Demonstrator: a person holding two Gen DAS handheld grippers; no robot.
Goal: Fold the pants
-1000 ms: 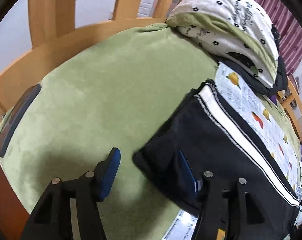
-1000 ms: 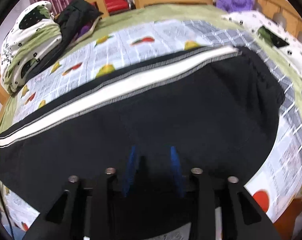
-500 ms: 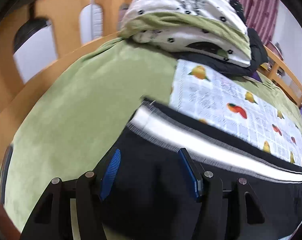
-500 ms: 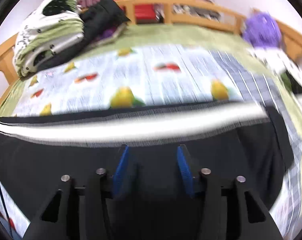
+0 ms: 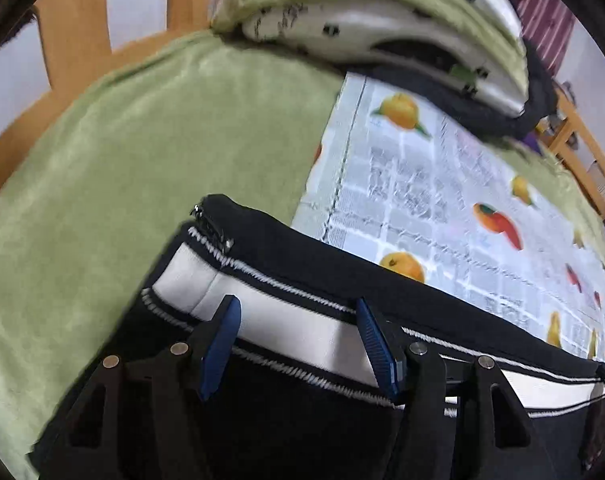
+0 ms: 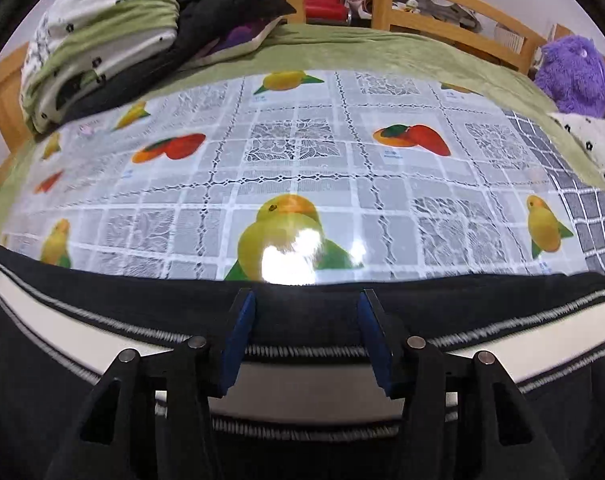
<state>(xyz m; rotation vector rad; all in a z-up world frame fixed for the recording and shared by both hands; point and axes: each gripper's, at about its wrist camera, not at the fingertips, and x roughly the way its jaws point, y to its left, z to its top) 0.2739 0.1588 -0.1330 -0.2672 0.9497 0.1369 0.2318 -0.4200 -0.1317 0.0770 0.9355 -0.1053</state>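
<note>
Black pants (image 5: 342,276) with a white side stripe lie flat on the bed, stripe edge toward the far side. My left gripper (image 5: 298,308) is open and hovers over the white stripe near the pants' left end, jaws wide. In the right wrist view the pants (image 6: 302,308) fill the lower part of the frame. My right gripper (image 6: 306,300) is open over the black edge and stripe near the middle of the pants. Neither gripper holds cloth.
A fruit-print plastic sheet (image 6: 302,160) covers the green blanket (image 5: 142,140). Folded bedding (image 5: 382,20) and a black garment (image 6: 230,0) are piled at the far left. A purple plush (image 6: 574,72) sits far right. Wooden bed rails (image 6: 422,4) ring the bed.
Both grippers have moved forward across the pants toward the striped far edge. The left gripper has swung from the pants' corner onto the stripe. Both stay open.
</note>
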